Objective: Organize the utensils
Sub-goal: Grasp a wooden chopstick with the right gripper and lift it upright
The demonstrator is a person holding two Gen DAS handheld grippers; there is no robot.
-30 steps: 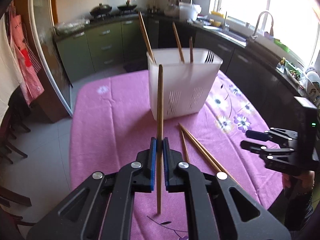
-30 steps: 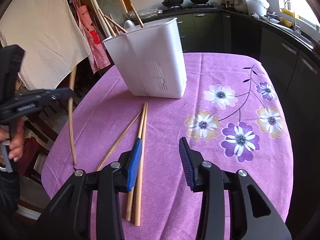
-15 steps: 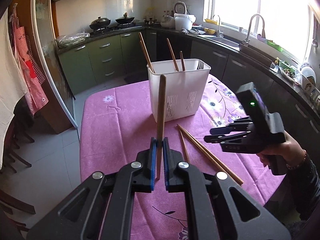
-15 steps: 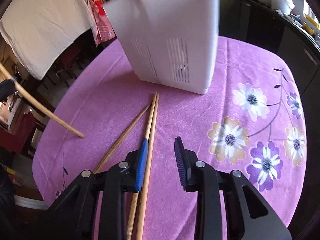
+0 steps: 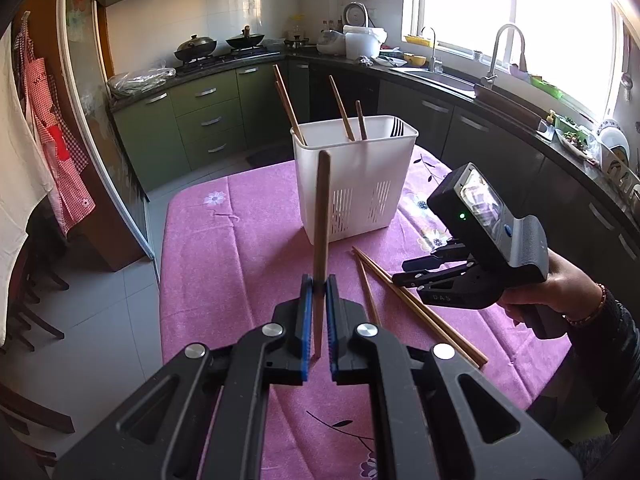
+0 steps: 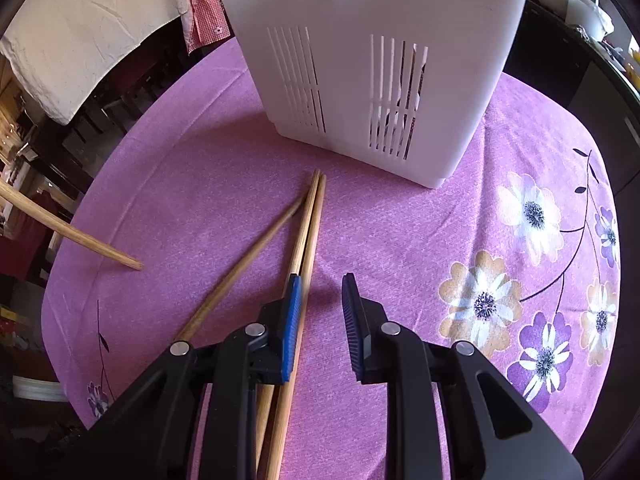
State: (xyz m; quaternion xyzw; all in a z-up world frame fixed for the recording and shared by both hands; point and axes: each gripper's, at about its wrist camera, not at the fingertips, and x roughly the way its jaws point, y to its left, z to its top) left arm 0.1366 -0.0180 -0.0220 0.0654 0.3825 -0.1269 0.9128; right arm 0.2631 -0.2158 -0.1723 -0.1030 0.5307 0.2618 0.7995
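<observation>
My left gripper (image 5: 315, 280) is shut on a wooden chopstick (image 5: 322, 208) that stands almost upright in front of the white slotted utensil caddy (image 5: 354, 184). Several chopsticks and a fork stick out of the caddy. Three loose chopsticks (image 6: 308, 224) lie on the pink cloth before the caddy (image 6: 360, 60), two side by side and one splayed left. My right gripper (image 6: 320, 284) hovers low over them, pointing down, its jaws closing with a gap still showing. The pair runs under its left finger, and nothing is pressed between the pads. In the left wrist view the right gripper (image 5: 400, 278) is just over those chopsticks (image 5: 412, 304).
The table wears a pink flowered cloth (image 6: 520, 240) and drops off at the left and near edges. Dark green kitchen cabinets (image 5: 208, 120), a stove with pans and a sink counter (image 5: 460, 84) stand behind. Aprons and a white cloth (image 6: 80, 20) hang at the left.
My right gripper has come forward and down toward the loose chopsticks and caddy, its jaws narrowing. The left gripper drew back a little at first with its chopstick, then stayed still.
</observation>
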